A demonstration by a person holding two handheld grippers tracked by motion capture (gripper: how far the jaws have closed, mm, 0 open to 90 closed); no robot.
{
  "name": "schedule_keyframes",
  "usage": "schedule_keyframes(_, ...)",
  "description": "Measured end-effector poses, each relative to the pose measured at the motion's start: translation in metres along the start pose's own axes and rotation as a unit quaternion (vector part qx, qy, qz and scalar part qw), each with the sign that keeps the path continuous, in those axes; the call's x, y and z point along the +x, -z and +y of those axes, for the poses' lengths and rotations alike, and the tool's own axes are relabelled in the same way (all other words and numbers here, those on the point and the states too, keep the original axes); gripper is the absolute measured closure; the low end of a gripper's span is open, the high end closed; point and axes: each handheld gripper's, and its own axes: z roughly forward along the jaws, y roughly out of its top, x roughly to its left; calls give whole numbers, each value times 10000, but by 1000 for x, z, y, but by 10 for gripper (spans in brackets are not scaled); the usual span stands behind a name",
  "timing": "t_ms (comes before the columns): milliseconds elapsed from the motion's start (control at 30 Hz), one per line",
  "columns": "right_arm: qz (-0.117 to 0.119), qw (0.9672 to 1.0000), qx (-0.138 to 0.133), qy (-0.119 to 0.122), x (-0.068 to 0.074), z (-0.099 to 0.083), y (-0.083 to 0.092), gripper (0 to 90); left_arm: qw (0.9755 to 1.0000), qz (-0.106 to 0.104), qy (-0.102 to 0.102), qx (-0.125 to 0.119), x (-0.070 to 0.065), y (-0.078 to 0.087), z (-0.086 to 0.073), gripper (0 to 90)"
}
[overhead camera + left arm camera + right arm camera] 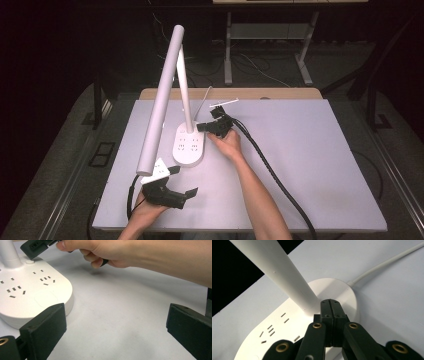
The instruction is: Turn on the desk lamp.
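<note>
The right hand-held gripper (330, 305), jaws pressed together, tips at the lamp base (189, 146) near the bench's (310, 165) far edge; the left hand-held gripper (117, 327) gapes apart.

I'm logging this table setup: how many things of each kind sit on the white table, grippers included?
Desk lamp with socket base: 1
White cable: 1
Grippers: 2, left gripper and right gripper
Total: 4
</note>
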Motion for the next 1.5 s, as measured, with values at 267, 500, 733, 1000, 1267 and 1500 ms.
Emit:
schedule_keyframes(267, 13, 9997, 63, 225, 5, 6, 15, 900, 10000, 1, 16, -26, 0, 0, 0, 17)
schedule_keyframes(500, -12, 9987, 109, 496, 14, 16, 37, 900, 10000, 4, 21, -37, 0, 0, 0, 17)
schedule_keyframes(733, -66, 9975, 86, 703, 20, 20, 62, 899, 10000, 13, 20, -24, 0, -1, 0, 18)
schedule_keyframes(1000, -151, 9964, 48, 831, 22, 16, 94, 896, 10000, 10, 31, -46, 0, -1, 0, 18)
schedule_keyframes(1267, -272, 9959, 17, 862, 24, 8, 127, 584, 10000, 34, 33, -36, 0, -1, 0, 18)
schedule_keyframes(1500, -420, 9951, -104, 884, 22, -8, 154, 225, 10000, 37, 47, -34, 0, -1, 0, 18)
